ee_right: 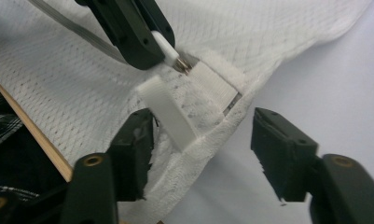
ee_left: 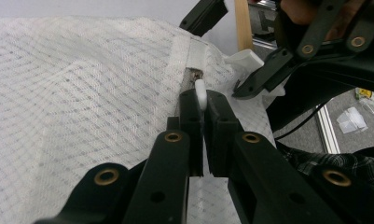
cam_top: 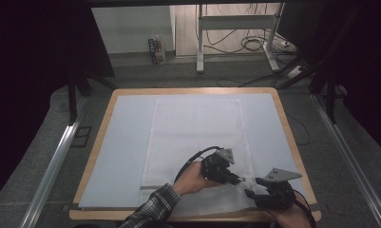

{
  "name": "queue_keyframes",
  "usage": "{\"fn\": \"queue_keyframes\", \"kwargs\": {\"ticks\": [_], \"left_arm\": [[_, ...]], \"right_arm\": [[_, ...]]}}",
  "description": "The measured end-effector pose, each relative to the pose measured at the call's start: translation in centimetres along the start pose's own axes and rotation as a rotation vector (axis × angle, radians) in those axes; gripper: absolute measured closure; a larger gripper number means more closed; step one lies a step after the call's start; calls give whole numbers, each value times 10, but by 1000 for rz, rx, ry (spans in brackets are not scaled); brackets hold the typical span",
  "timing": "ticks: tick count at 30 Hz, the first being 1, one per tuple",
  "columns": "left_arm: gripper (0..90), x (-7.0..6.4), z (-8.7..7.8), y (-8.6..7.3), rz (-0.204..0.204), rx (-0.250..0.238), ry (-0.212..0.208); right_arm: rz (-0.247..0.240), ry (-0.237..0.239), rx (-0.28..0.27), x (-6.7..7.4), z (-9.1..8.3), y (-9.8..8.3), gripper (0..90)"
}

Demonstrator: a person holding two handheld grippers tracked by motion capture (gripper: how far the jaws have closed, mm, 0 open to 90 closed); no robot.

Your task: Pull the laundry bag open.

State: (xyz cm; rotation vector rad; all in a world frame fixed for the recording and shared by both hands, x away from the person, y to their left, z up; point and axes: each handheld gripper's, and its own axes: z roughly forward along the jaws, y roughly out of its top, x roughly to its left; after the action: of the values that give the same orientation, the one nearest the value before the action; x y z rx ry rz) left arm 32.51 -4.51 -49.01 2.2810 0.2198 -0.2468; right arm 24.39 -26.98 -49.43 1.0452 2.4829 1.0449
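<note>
A white mesh fabric bag (cam_top: 193, 137) lies flat on the table, its near right corner rumpled. My left gripper (cam_top: 239, 180) is shut on the white zipper pull (ee_left: 200, 91) at that corner; in the right gripper view the pull (ee_right: 165, 46) leads to a small metal slider (ee_right: 184, 65). My right gripper (ee_right: 205, 126) stands open astride the corner's hem. Its left jaw lies against the fabric beside a loose white tab (ee_right: 168, 112), and its right jaw hangs over the bare mat. From the high view, the right gripper (cam_top: 252, 186) sits just right of the left one.
A pale blue mat (cam_top: 121, 142) covers the wooden table (cam_top: 100, 137). The bag's corner reaches close to the table's near edge (cam_top: 202, 216). A metal desk frame (cam_top: 235, 28) and cables stand on the floor beyond the far edge.
</note>
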Motion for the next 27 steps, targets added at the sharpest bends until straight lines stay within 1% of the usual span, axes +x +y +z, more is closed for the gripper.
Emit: {"fn": "queue_keyframes", "kwargs": {"ticks": [1,2,3,4,6,7,8,9,10,11,12,13,14,19,20,21,22,23,24,25,27], "left_arm": [[872,0,0,0,8,0,-5],[871,0,0,0,1,-12,-12],[871,0,-1,0,10,-4,-12],[871,0,-1,0,11,-10,-21],[870,1,-1,-1,7,-9,-15],[870,1,-1,-1,7,-9,-15],[870,2,-2,-2,8,-11,-14],[870,2,-2,-2,8,-11,-14],[870,2,-2,-2,10,-10,-19],[869,2,-1,-2,14,-5,-19],[868,1,1,-2,15,-2,-11],[865,1,1,-2,15,-2,-11],[863,0,2,-2,26,10,0],[847,1,5,-2,24,15,0],[833,-1,7,-1,17,10,-11],[818,-1,7,-1,17,10,-11],[810,-1,8,0,25,21,-10],[810,-3,10,1,27,25,1],[811,-3,10,3,45,53,13],[819,-3,10,3,45,53,13],[836,-4,11,3,31,47,29]], "right_arm": [[0,0,0,0,0,0,383],[-4,18,-9,-1,0,2,456],[-4,18,-9,-1,0,2,456],[-11,28,-7,-2,-1,5,535],[-32,11,4,-3,-2,7,648],[-32,11,4,-3,-2,7,648],[-25,28,-7,-5,-3,6,750],[-25,28,-7,-5,-3,6,750],[-19,42,-12,-5,-4,6,788],[-19,47,-16,-6,-5,6,803],[-30,35,-12,-4,-5,7,814],[-30,35,-12,-4,-5,7,814],[-45,21,0,-2,-4,7,817],[-44,21,0,-2,-4,8,817],[-44,23,-1,-1,-4,8,817],[-44,23,-1,-1,-4,8,817],[-52,19,4,0,-3,8,817],[-52,19,4,0,-3,8,817],[-59,11,5,1,-3,8,817],[-57,10,6,1,-3,8,818],[-56,9,4,1,-3,8,818]]}}
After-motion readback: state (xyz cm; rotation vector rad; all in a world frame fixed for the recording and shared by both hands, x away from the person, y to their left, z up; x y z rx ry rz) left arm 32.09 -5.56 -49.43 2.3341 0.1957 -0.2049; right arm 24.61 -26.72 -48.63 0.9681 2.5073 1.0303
